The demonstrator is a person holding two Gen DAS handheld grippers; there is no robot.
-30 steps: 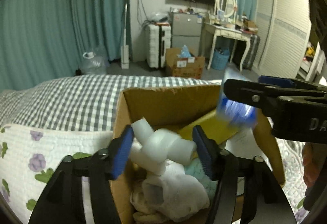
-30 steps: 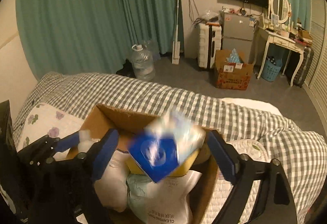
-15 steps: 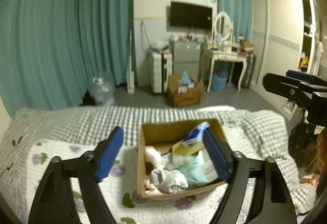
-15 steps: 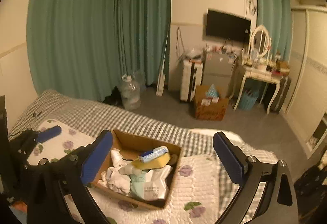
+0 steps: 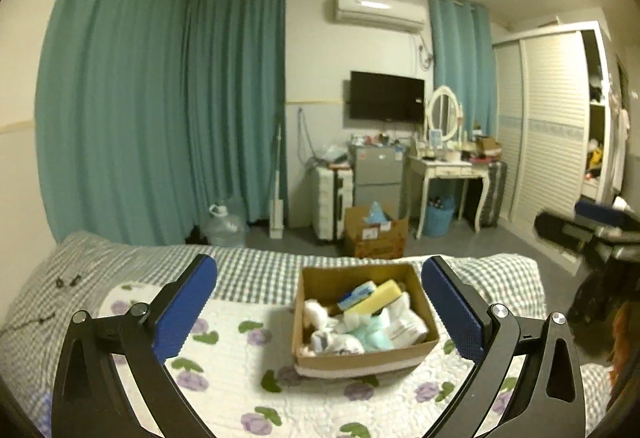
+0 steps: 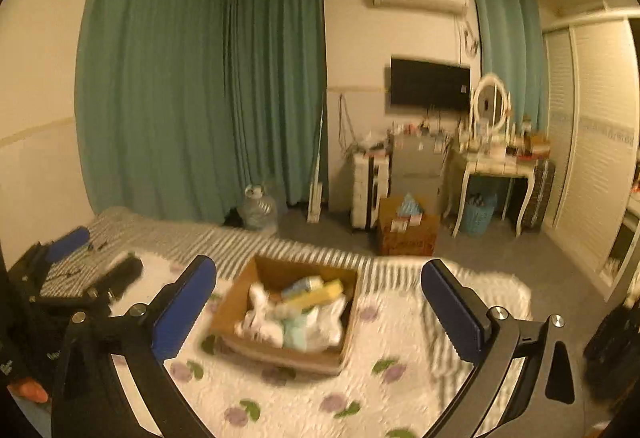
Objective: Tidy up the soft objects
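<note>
while both grippers' fingers [image 5: 188, 302] are spread and empty, the cardboard box [image 5: 362, 360] of soft items sits on the bed [image 5: 224, 370].

Home bedroom: quilted bed [image 5: 328, 398], vanity table [image 5: 446, 170], wall TV [image 5: 387, 97], curtains [image 5: 160, 110].

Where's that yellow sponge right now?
In the left wrist view, the yellow sponge lies in the cardboard box on the flowered quilt, beside a blue packet, above white cloths.
</note>
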